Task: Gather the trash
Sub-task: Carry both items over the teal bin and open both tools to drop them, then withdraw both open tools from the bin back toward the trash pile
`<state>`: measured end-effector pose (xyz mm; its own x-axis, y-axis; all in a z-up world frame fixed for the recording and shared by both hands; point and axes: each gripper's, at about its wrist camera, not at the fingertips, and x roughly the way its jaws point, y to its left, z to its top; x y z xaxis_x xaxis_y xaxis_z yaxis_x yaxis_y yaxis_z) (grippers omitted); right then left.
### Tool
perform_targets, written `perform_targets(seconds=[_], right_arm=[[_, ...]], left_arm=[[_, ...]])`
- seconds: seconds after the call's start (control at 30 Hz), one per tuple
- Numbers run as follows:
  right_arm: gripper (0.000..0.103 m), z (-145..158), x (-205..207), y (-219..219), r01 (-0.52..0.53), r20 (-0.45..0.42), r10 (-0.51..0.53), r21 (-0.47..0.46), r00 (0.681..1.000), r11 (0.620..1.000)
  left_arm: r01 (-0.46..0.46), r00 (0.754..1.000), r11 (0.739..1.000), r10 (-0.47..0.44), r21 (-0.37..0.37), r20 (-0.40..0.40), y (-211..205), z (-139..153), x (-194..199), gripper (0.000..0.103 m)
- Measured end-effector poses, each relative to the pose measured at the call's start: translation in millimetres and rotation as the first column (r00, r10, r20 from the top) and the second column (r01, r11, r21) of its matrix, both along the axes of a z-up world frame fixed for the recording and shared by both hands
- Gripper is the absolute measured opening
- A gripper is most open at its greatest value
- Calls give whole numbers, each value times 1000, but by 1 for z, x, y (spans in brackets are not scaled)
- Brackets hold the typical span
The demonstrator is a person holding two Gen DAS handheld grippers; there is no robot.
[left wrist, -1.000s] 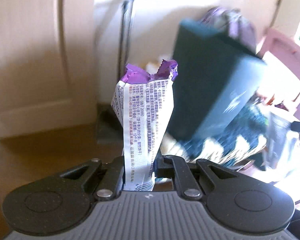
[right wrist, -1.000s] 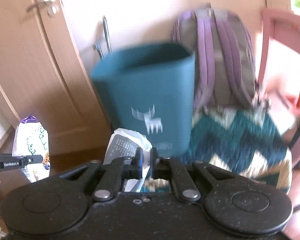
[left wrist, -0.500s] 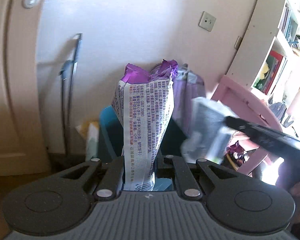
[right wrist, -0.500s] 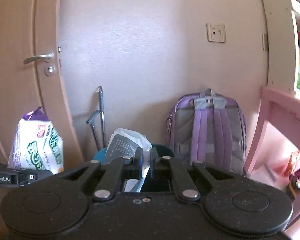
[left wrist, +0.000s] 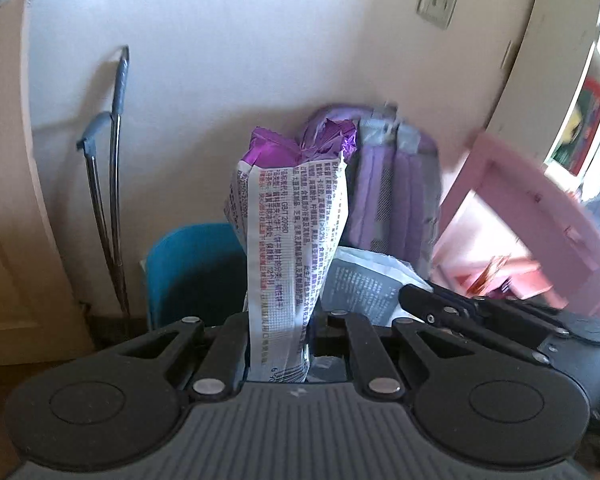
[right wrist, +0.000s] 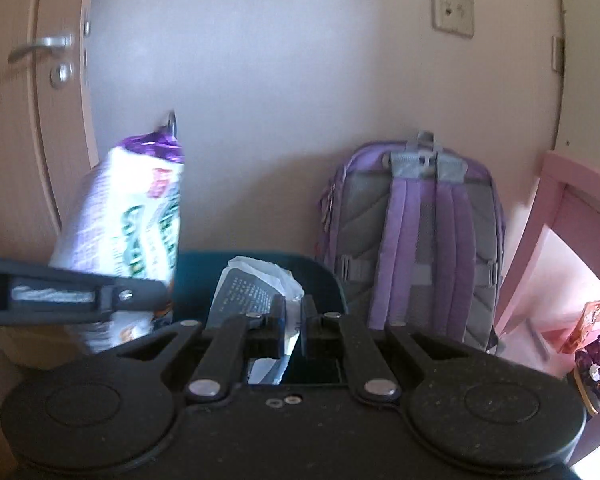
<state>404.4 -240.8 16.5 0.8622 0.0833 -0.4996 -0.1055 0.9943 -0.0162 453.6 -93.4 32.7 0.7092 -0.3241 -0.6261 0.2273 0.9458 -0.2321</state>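
Trash is held above the bin (right wrist: 260,276) by both claws: a purple bag (left wrist: 288,248) clamped in the left claw (left wrist: 278,354), a grey wrapper (right wrist: 256,296) pinched in the right claw (right wrist: 290,330); dropping both in is judged left

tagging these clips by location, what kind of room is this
Probably a child's bedroom or study corner at home: a purple backpack against the wall, a pink desk, a bookshelf, and a wooden door.
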Motion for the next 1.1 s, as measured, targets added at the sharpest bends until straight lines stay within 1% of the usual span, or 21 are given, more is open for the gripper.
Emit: perform_targets(seconds=[0.17, 0.23, 0.3, 0.4, 0.5, 0.53, 0.57, 0.6, 0.63, 0.67, 0.73, 0.8, 0.87, 0.97, 1.1], right_arm=[[6, -18, 10, 5, -21, -49, 20, -27, 999, 999], [6, -26, 13, 6, -34, -77, 31, -37, 997, 999], [6, -33, 13, 7, -46, -87, 42, -45, 995, 998], [8, -40, 15, 8, -56, -112, 50, -50, 992, 997], [12, -44, 17, 8, -61, -136, 53, -52, 989, 997], [16, -44, 17, 8, -59, -140, 51, -53, 989, 997], [15, -44, 16, 8, -60, -145, 52, -53, 988, 997], [16, -43, 15, 8, -61, -148, 53, -52, 988, 997], [17, -42, 14, 6, -58, -147, 50, -49, 988, 997], [18, -41, 12, 5, -54, -145, 48, -42, 988, 998], [21, -39, 10, 1, -50, -146, 45, -25, 988, 998], [24, -34, 5, -2, -42, -140, 41, -9, 989, 999], [26, -29, -3, -5, -43, -132, 44, 9, 990, 999], [32, -20, -15, -9, -42, -120, 45, 27, 992, 999], [41, -10, -37, -9, -63, -109, 66, 37, 992, 997]], left_arm=[[-21, 995, 997, 28, 76, -92, -13, -33, 23, 9], [-17, 991, 997, 28, 78, -132, -13, -44, 28, 9], [-16, 985, 997, 28, 74, -170, -13, -52, 33, 9], [-14, 981, 994, 34, 104, -193, -15, -60, 38, 9], [-23, 975, 992, 49, 121, -216, -16, -64, 40, 15], [-25, 973, 993, 51, 119, -225, -15, -65, 40, 22], [-27, 972, 993, 53, 117, -227, -14, -66, 40, 30], [-30, 973, 993, 56, 117, -223, -13, -65, 39, 34], [-32, 974, 992, 58, 121, -217, -12, -64, 38, 44], [-37, 977, 991, 63, 127, -206, -11, -63, 36, 50], [-28, 981, 992, 51, 123, -187, -12, -57, 32, 53], [-25, 984, 992, 46, 123, -171, -12, -51, 26, 59], [-26, 988, 993, 44, 118, -149, -10, -43, 17, 67], [-18, 991, 995, 31, 100, -130, -7, -31, 4, 69], [2, 995, 994, 8, 110, -96, -2, -15, -19, 70]])
